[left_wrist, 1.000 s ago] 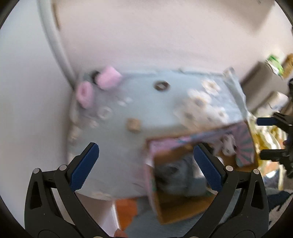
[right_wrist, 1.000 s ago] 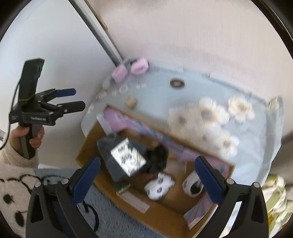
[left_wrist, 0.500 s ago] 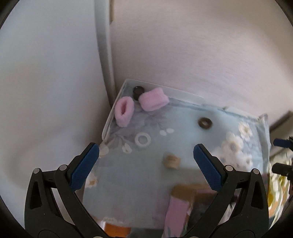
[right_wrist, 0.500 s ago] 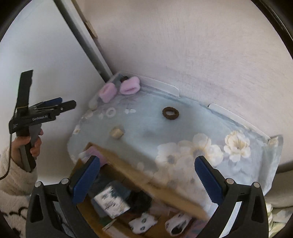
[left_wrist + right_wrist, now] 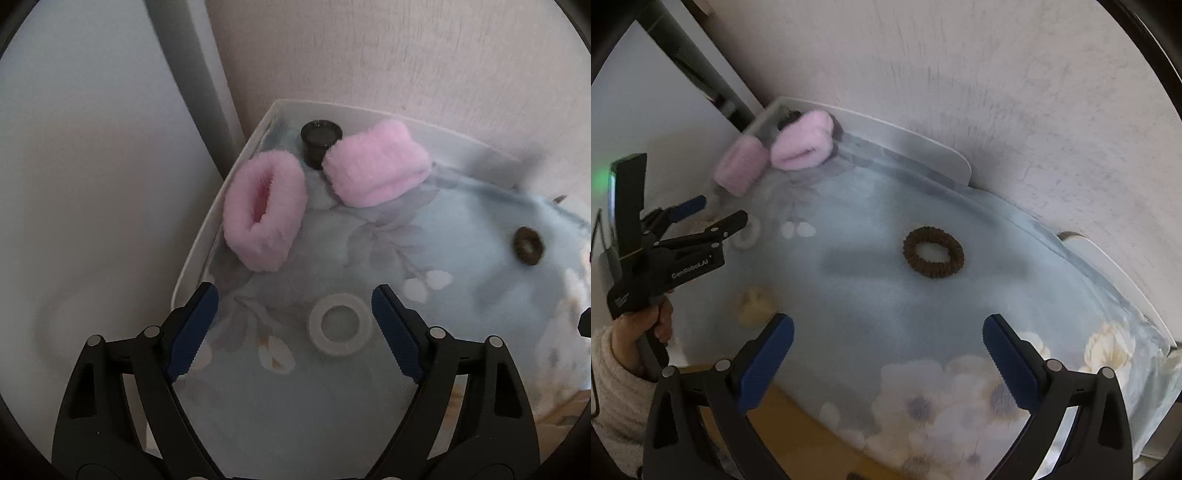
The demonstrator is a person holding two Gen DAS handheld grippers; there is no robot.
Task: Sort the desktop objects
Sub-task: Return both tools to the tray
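A white ring (image 5: 340, 325) lies flat on the blue floral tablecloth (image 5: 461, 295). My left gripper (image 5: 295, 325) hangs just over it. Its jaws are closing with the ring between them, nearer the right finger, and neither pad touches it. Two pink fuzzy cuffs (image 5: 264, 214) (image 5: 376, 164) and a small black cap (image 5: 319, 142) sit in the far corner. A brown hair tie (image 5: 933, 252) lies beyond my right gripper (image 5: 888, 350), which is open and holds nothing. In the right wrist view the left gripper (image 5: 720, 212) hides most of the white ring (image 5: 751, 232).
A beige lump (image 5: 753, 304) rests near the right gripper's left finger. The rim of a cardboard box (image 5: 783, 413) shows at the table's near edge. The wall and a low white rim (image 5: 923, 147) close off the back. A person's hand (image 5: 653, 321) holds the left gripper.
Both grippers have come down and forward toward the tabletop, and the open box has slid out of view. The left jaws have narrowed around the white ring.
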